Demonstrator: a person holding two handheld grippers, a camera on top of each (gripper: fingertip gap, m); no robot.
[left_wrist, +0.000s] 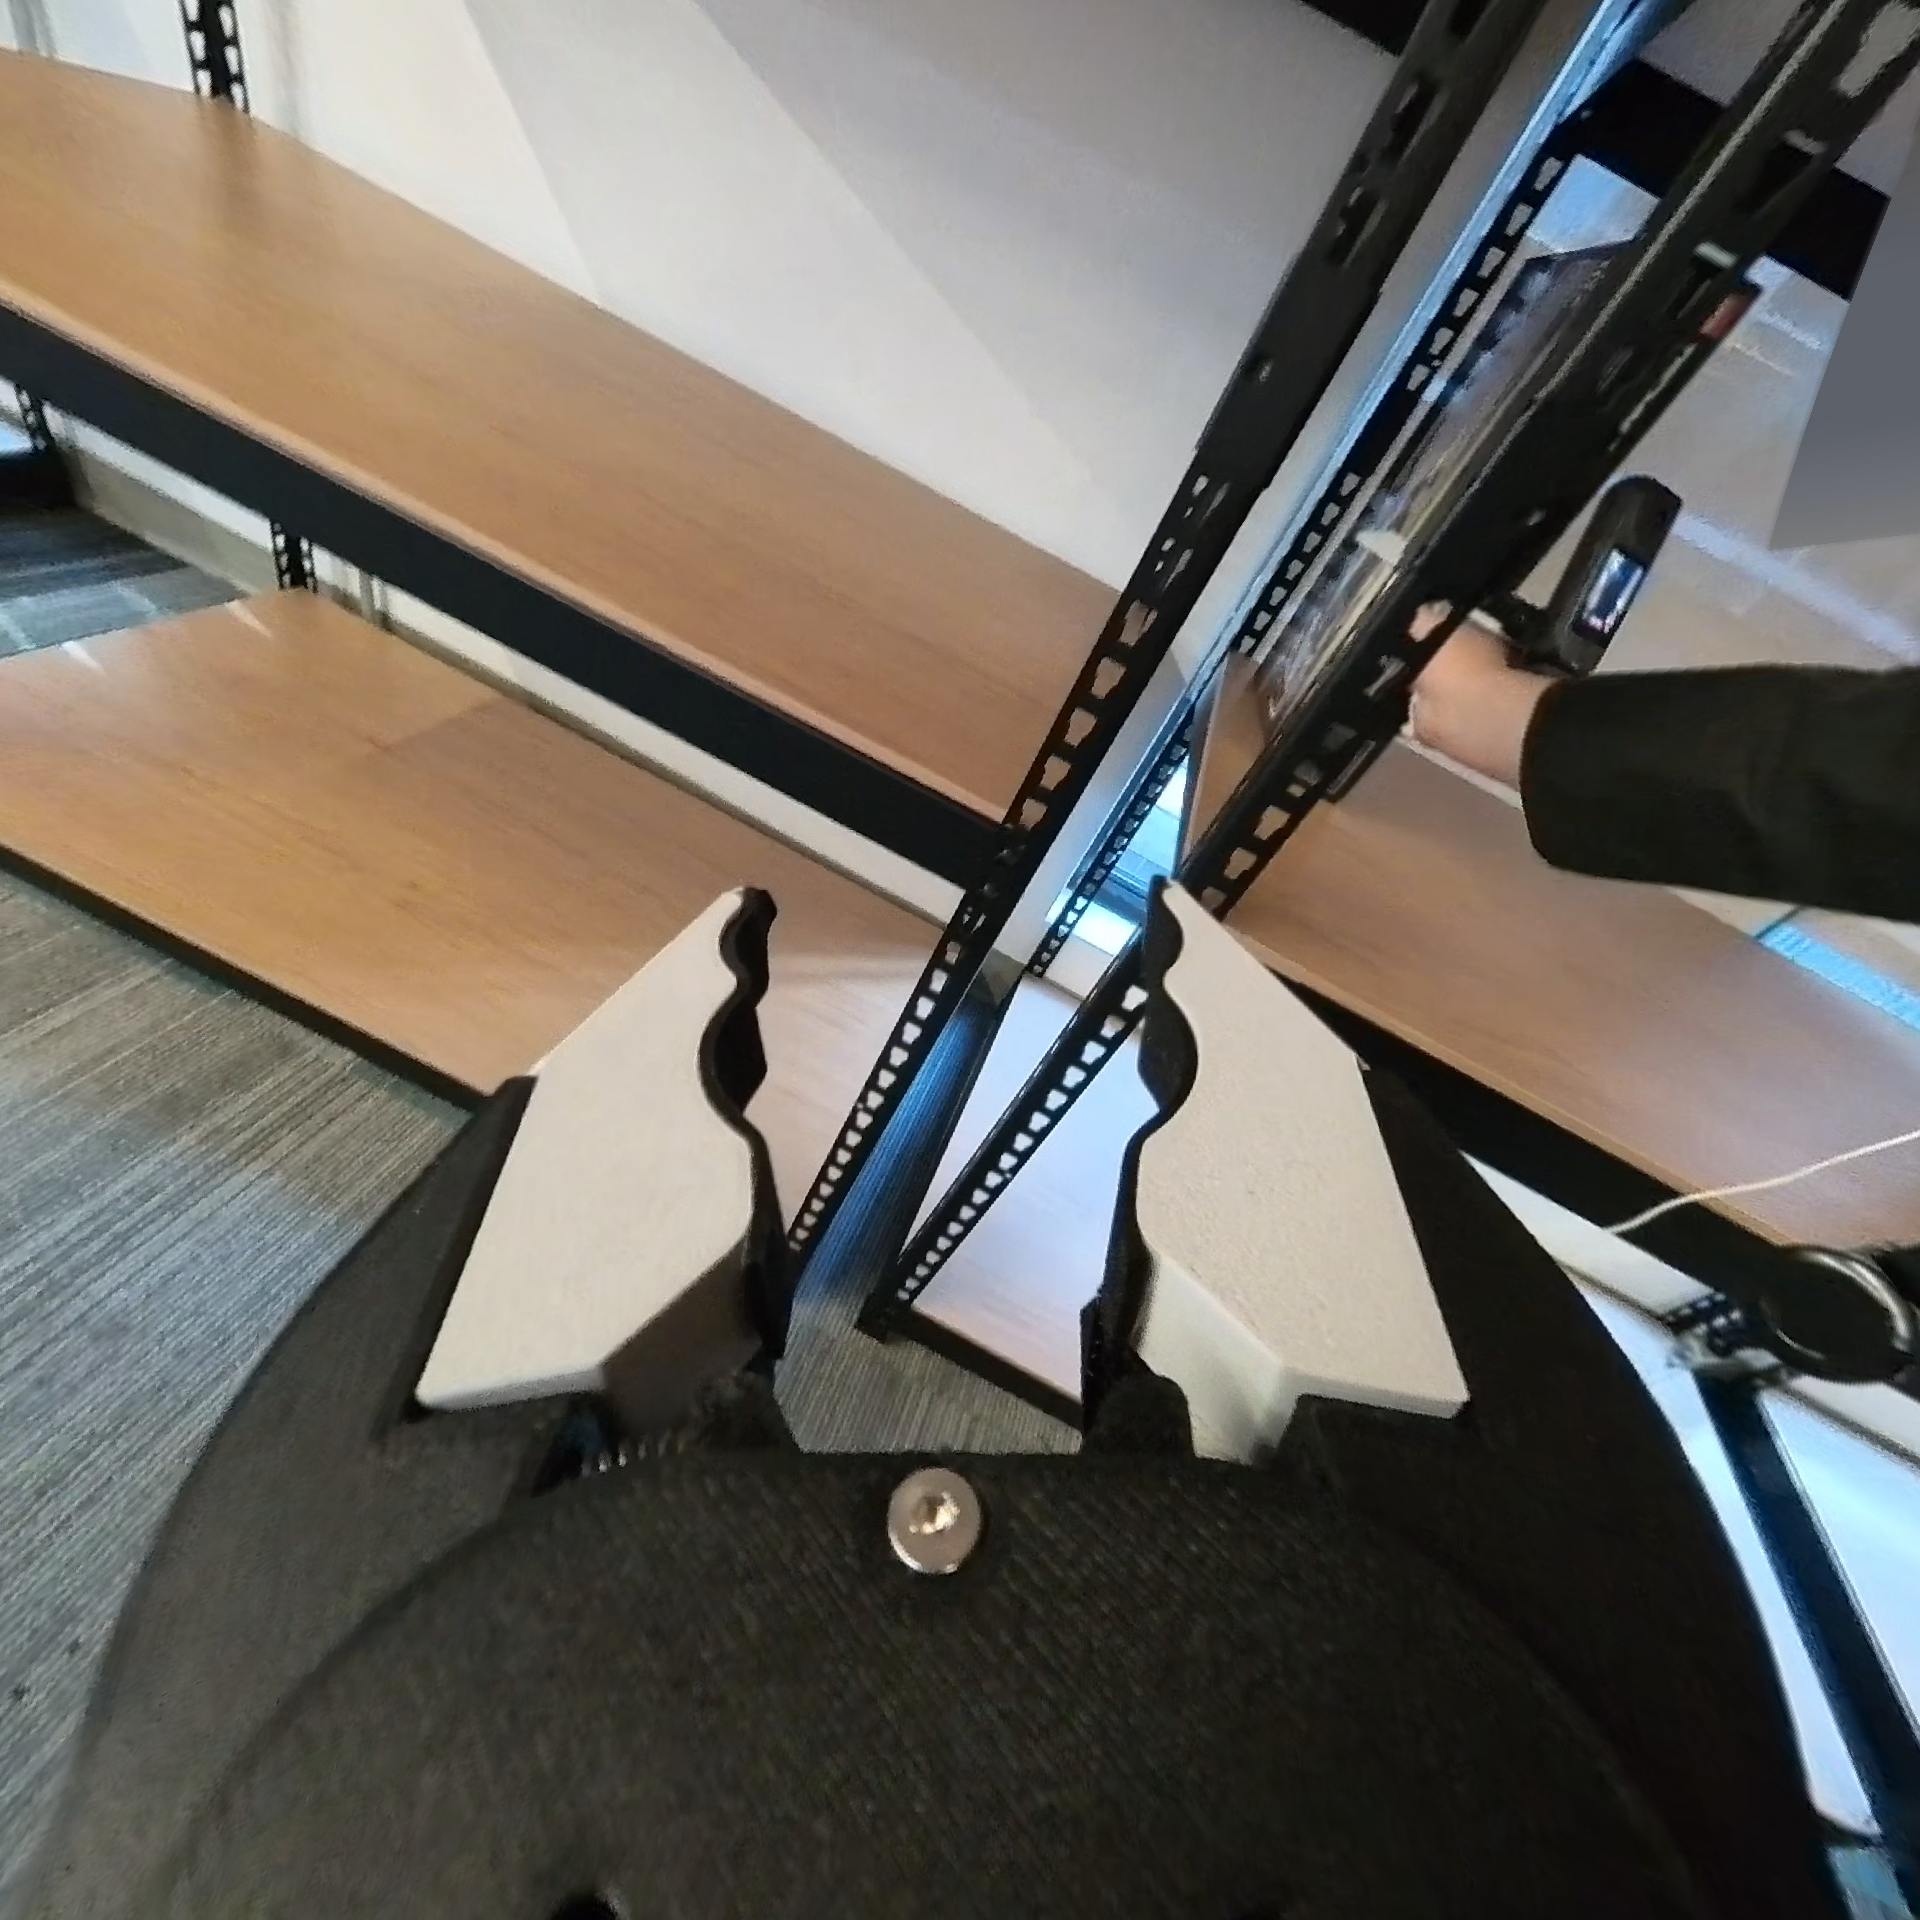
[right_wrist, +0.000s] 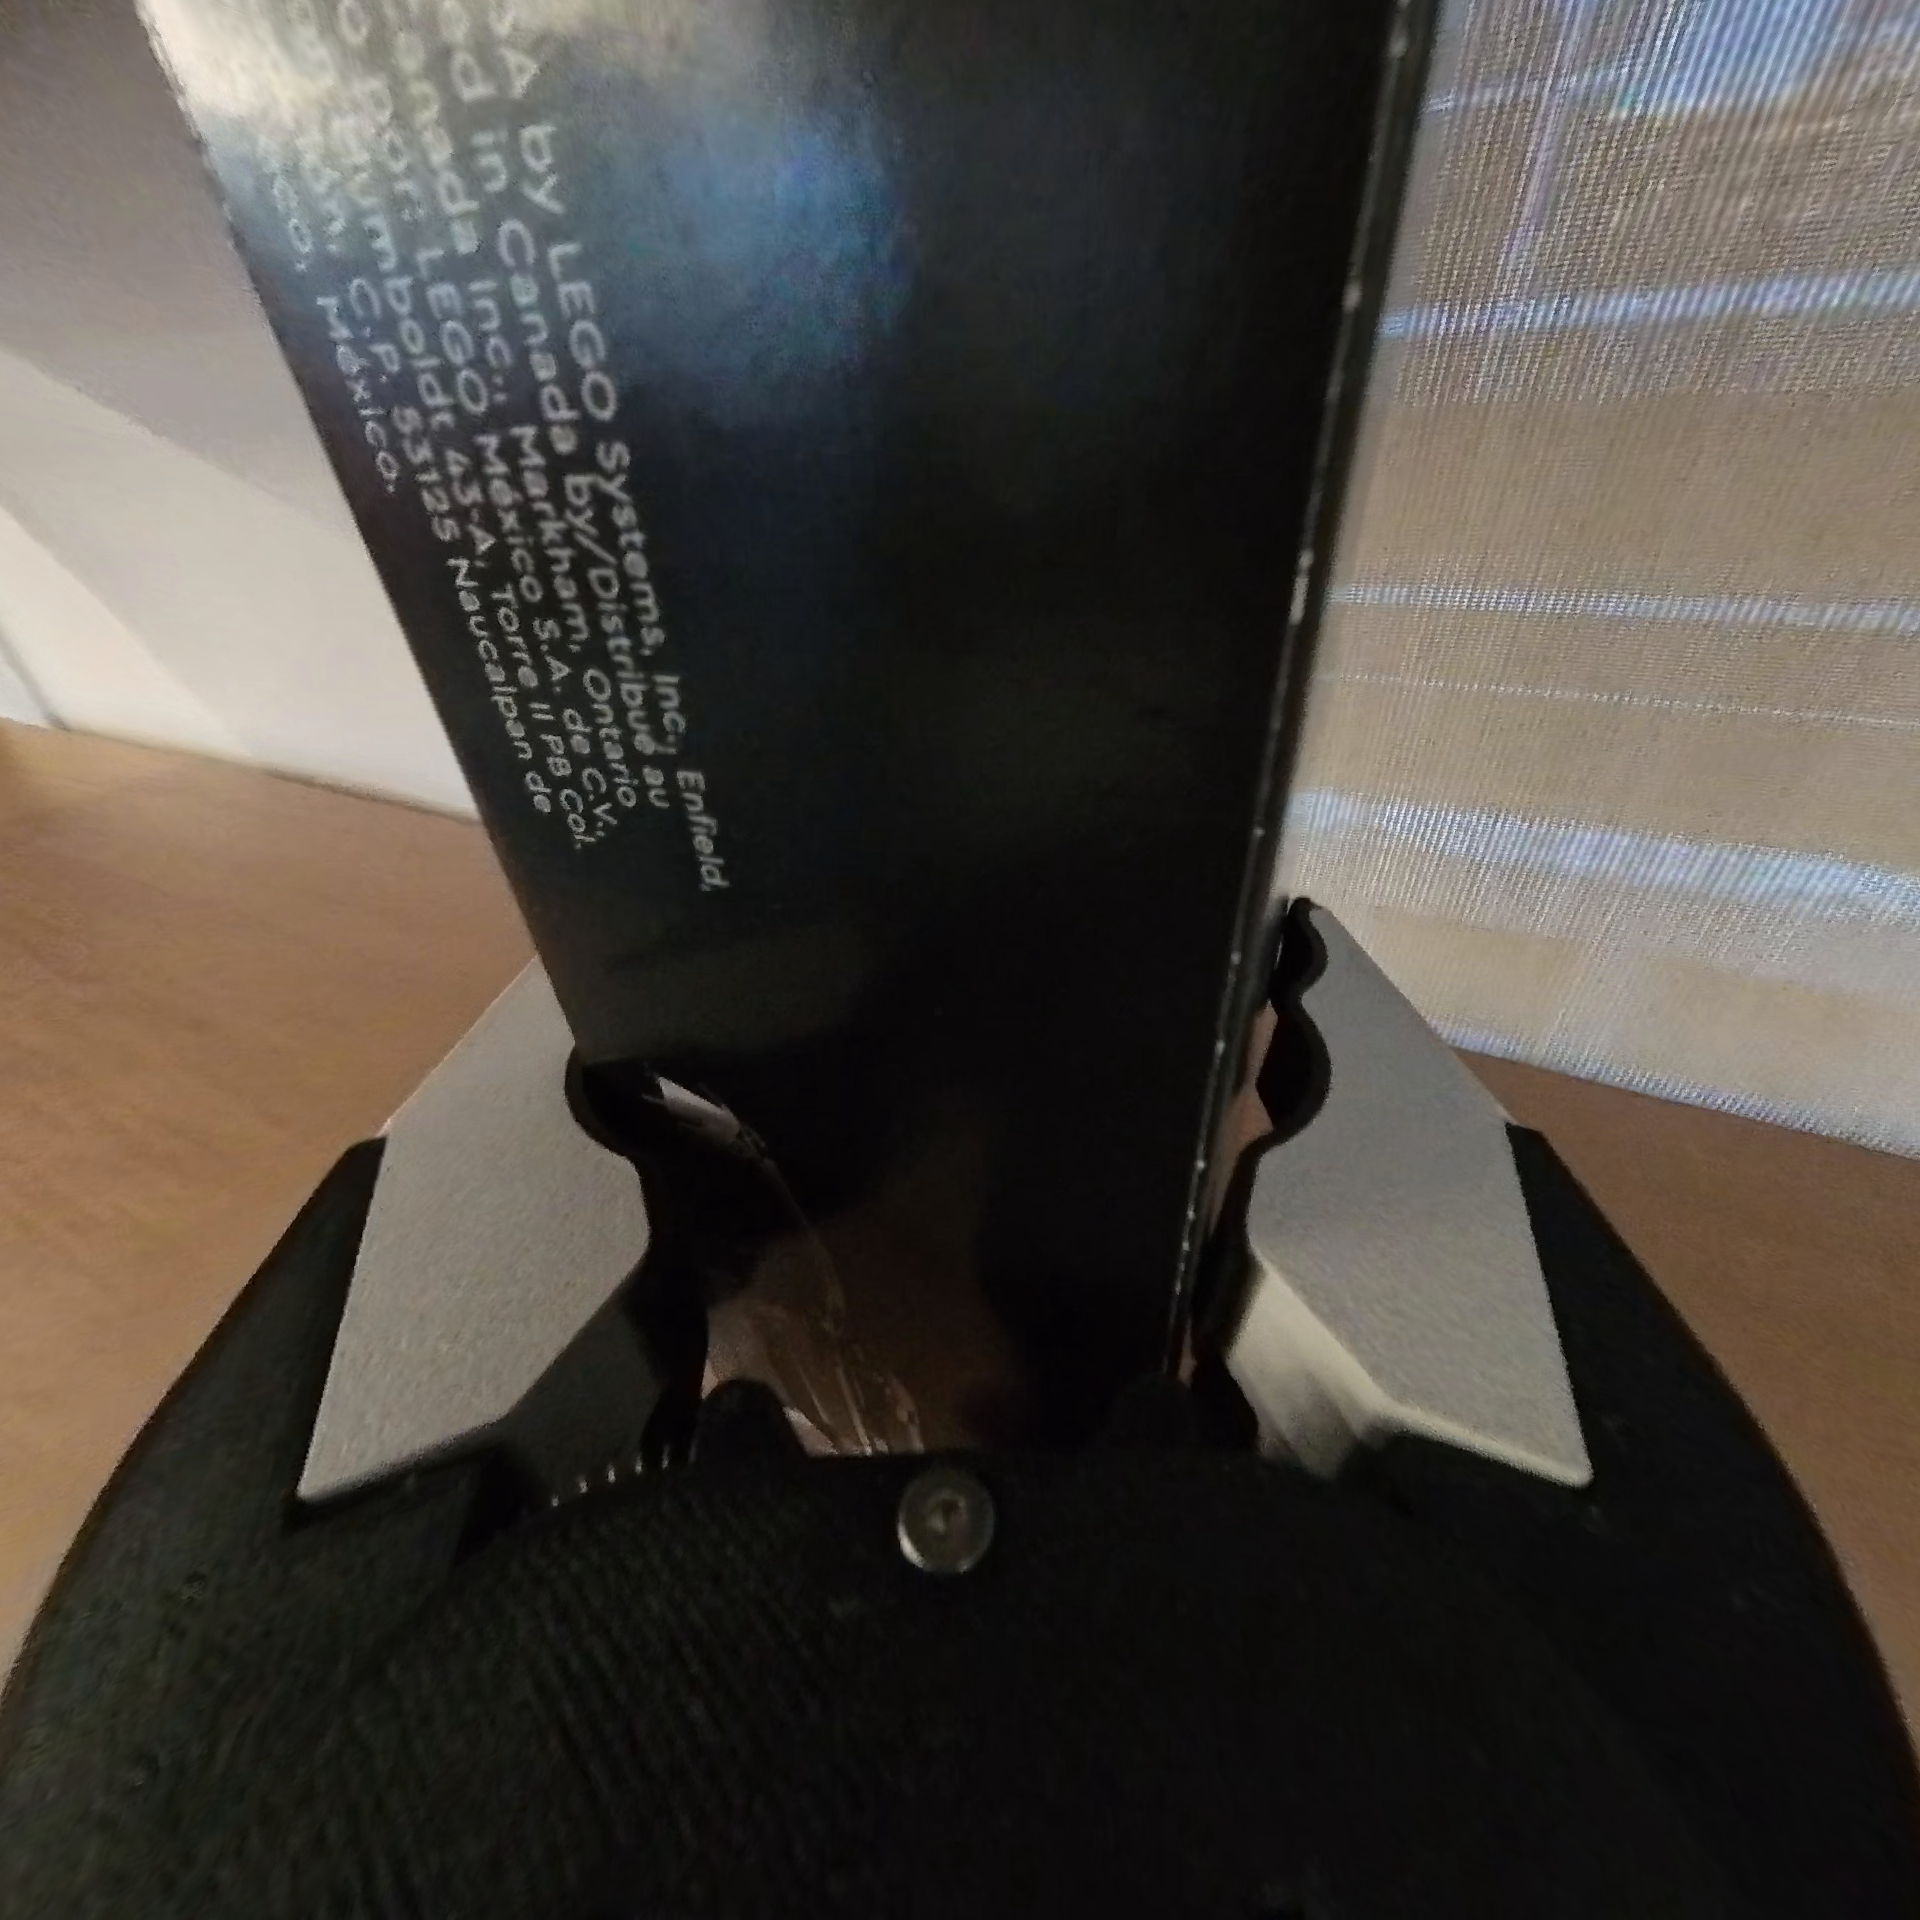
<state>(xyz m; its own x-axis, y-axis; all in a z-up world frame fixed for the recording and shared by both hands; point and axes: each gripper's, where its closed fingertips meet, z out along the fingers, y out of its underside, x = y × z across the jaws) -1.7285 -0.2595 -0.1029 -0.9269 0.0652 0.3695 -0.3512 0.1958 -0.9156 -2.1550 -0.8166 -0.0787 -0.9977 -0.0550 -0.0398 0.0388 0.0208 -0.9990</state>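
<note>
My left gripper (left_wrist: 958, 904) is open and empty, its white fingers (left_wrist: 623, 1174) spread on either side of two black perforated shelf uprights (left_wrist: 1049, 769). It points at a wooden shelf rack. Farther right in this view, a person's hand (left_wrist: 1465, 696) holds the other gripper (left_wrist: 1605, 582) against a dark box (left_wrist: 1382, 488) that stands behind an upright. In the right wrist view my right gripper (right_wrist: 935, 997) is shut on that black glossy box with white print (right_wrist: 883, 520), gripping its narrow side. The box stands upright above a wooden shelf board (right_wrist: 208, 987).
The rack has an upper wooden shelf (left_wrist: 416, 343) and a lower one (left_wrist: 312, 790) with black rails. Grey carpet (left_wrist: 156, 1195) lies in front. A thin white cable (left_wrist: 1766, 1174) and a black ring (left_wrist: 1818, 1320) are at right. A light mesh blind (right_wrist: 1662, 520) hangs behind the box. The tips of one gripper are about 70 cm away from the tips of the other.
</note>
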